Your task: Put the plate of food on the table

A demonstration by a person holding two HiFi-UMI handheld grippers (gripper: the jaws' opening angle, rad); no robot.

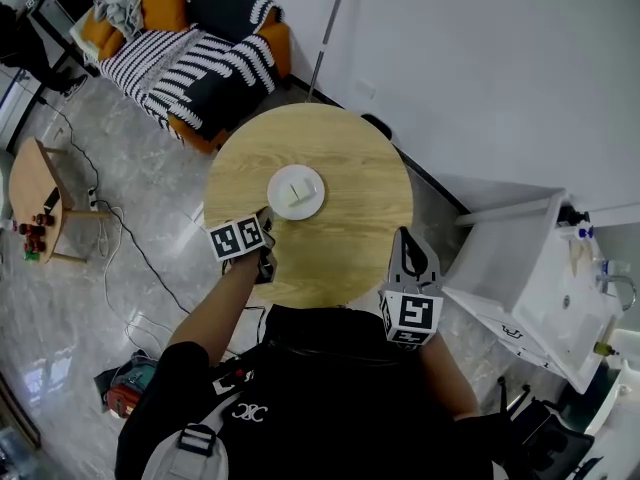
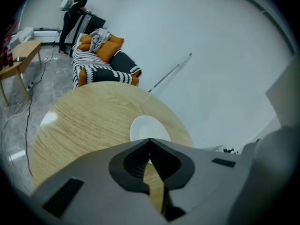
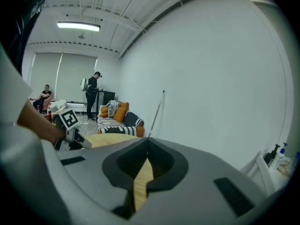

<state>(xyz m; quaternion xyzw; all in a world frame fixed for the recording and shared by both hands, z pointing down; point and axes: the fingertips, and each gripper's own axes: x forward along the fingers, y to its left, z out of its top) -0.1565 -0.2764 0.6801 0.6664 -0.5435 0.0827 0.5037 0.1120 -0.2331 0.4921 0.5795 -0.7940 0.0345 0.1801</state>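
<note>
A white plate (image 1: 296,192) with a pale strip of food on it rests near the middle of the round wooden table (image 1: 350,148). My left gripper (image 1: 267,220) hovers just off the plate's near-left rim, jaws shut with nothing between them. In the left gripper view the plate (image 2: 149,127) lies right beyond the closed left gripper (image 2: 150,140), apart from it. My right gripper (image 1: 405,240) sits over the table's near-right edge, away from the plate. In the right gripper view the right gripper (image 3: 147,140) is shut and empty, with the table (image 3: 110,139) ahead.
An orange sofa (image 1: 200,48) with a striped blanket stands beyond the table. A small wooden side table (image 1: 35,183) and floor cables (image 1: 120,258) lie at left. A white cabinet (image 1: 540,278) stands at right. A thin rod (image 1: 328,33) leans on the wall. Two people (image 3: 91,95) are far off.
</note>
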